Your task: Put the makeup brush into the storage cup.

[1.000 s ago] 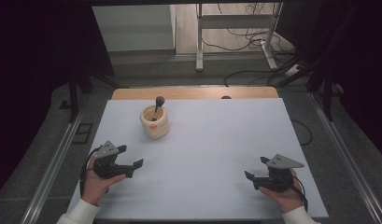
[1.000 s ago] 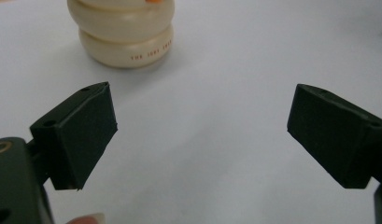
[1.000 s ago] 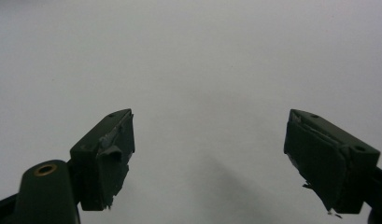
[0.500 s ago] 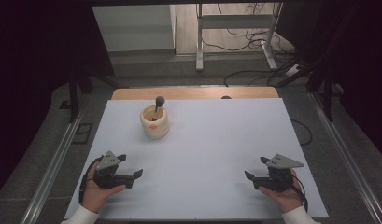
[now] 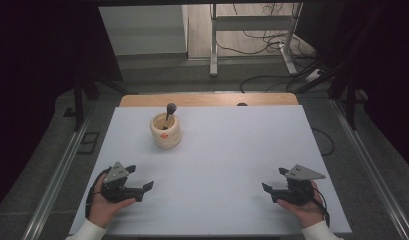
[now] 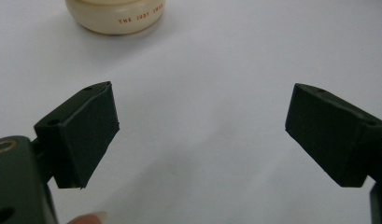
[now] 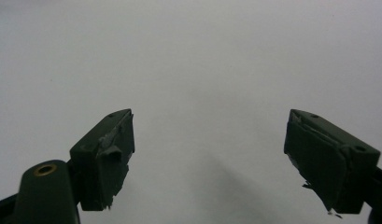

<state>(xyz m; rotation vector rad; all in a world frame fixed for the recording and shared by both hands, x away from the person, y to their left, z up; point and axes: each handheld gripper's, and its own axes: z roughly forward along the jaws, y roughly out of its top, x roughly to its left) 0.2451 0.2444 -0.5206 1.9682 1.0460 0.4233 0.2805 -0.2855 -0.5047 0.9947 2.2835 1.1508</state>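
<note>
i've got the left gripper (image 5: 140,179) low at the near-left corner of the white rectangular table (image 5: 242,150), jaws spread wide with nothing between them, angled in toward the middle. the right gripper (image 5: 273,181) sits at the near-right corner, jaws equally wide and empty, pointing left across bare tabletop. the cream round ceramic mortar (image 5: 165,131) with a dark-headed pestle (image 5: 169,111) standing in it is toward the far left-centre, well apart from both grippers; its base with red lettering (image 6: 116,16) shows at the top of the left gripper view.
</note>
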